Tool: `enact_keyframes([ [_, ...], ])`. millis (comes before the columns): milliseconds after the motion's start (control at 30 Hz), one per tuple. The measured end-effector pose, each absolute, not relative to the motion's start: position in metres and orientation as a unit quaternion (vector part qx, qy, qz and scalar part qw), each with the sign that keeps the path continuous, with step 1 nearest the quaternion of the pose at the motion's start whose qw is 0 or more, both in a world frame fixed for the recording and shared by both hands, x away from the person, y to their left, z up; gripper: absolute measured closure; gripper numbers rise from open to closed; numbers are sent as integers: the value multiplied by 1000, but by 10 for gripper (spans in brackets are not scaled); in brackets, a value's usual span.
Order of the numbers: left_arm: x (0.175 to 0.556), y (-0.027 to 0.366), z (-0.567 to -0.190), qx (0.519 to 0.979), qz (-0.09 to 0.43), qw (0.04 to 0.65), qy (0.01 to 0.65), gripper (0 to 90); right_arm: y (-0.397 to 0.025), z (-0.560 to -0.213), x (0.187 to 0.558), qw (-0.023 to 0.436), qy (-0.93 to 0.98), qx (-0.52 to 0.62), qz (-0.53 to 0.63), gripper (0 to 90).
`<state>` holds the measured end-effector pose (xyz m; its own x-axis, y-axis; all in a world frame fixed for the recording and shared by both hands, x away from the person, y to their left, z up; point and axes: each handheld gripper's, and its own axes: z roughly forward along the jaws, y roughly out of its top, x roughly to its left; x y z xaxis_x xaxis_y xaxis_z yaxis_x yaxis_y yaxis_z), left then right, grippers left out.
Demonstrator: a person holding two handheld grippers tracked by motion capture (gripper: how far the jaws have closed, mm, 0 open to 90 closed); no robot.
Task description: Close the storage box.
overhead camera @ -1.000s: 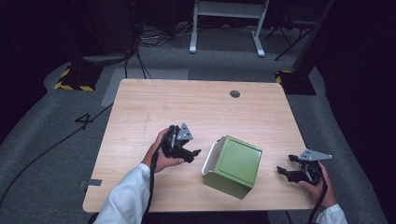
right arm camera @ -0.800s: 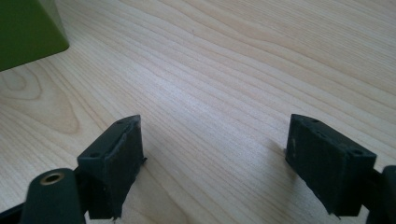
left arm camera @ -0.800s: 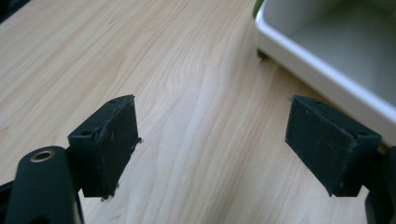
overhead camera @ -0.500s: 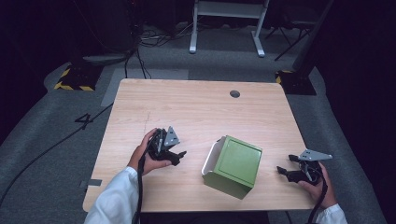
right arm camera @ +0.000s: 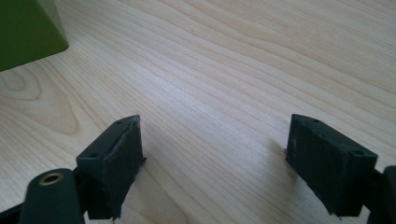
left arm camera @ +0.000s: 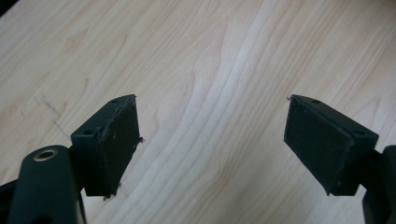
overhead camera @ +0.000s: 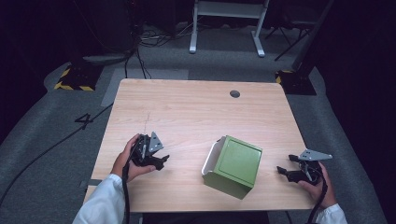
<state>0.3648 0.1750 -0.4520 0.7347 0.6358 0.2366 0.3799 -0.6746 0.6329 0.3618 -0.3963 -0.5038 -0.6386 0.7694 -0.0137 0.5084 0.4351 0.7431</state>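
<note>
A green box (overhead camera: pixel 236 165) with a white rim on its left side lies tipped over near the front of the wooden table (overhead camera: pixel 196 112). My left gripper (overhead camera: pixel 161 161) rests in a hand to the box's left, well apart from it, jaws open over bare wood (left arm camera: pixel 210 121). My right gripper (overhead camera: pixel 282 171) sits low at the table's front right, a short gap from the box, jaws open with nothing between them (right arm camera: pixel 212 144). A corner of the green box (right arm camera: pixel 25 30) shows at the upper left of the right gripper view.
A round cable hole (overhead camera: pixel 235 94) sits near the table's far edge. Beyond the table are a white metal frame (overhead camera: pixel 226 23), floor cables (overhead camera: pixel 140 42) and yellow-black striped feet (overhead camera: pixel 74 77). The table's far half is bare wood.
My left gripper has pulled back to the left and toward the front edge, away from the green box. The right gripper and the box have stayed put.
</note>
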Motion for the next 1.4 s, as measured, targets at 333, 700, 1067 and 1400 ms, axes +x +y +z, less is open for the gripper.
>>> enact_keyframes([
  [333,359,201,-462,875,224,287,320,184,-396,-504,362,178,828,387,365,183],
  [700,346,229,-483,861,199,289,368,206,-396,-504,362,177,828,387,365,184],
  [1067,337,253,-502,837,157,332,406,211,-396,-504,362,178,828,386,365,183],
  [1400,336,257,-504,835,161,341,400,204,-396,-504,361,181,829,384,365,189],
])
